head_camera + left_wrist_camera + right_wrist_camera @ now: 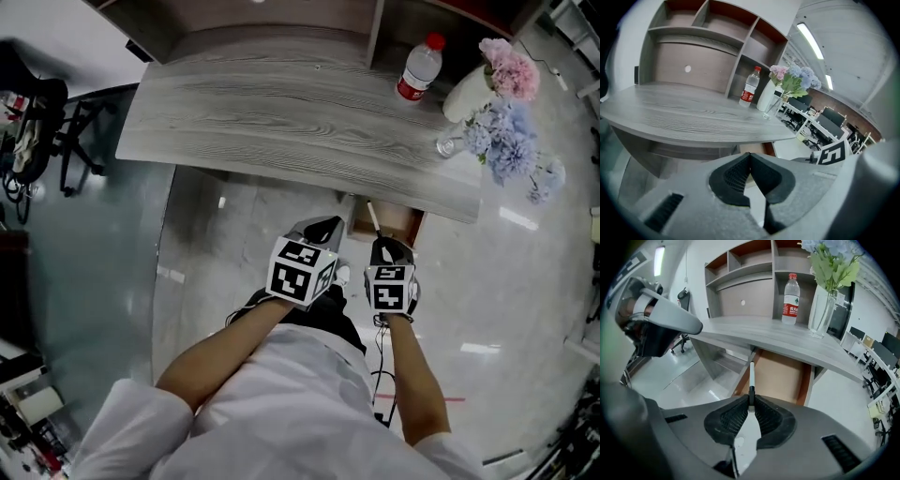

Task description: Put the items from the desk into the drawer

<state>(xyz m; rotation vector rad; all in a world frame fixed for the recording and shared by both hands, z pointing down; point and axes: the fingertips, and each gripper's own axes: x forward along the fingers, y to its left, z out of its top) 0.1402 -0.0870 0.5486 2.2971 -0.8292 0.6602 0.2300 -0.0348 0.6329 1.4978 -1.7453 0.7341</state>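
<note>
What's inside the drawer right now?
The drawer shows only bare brown floor. Its back part runs under the desk top and is hidden. The pen is clamped in the right gripper, pointing toward it.

Wearing a white short-sleeved top [281,412], with a dark garment [330,323] showing below its hem. Bearing a white marker cube [300,272] on the left gripper [322,225] and another on the right gripper [385,246], each face printed with black square patterns. Presenting grey moulded shells [825,197] around black pads [733,177], grid-textured and tapering to a point. Showing dark slotted recesses [839,452] in the shell. Hanging a thin black cable [380,352] beneath the right gripper.
</note>
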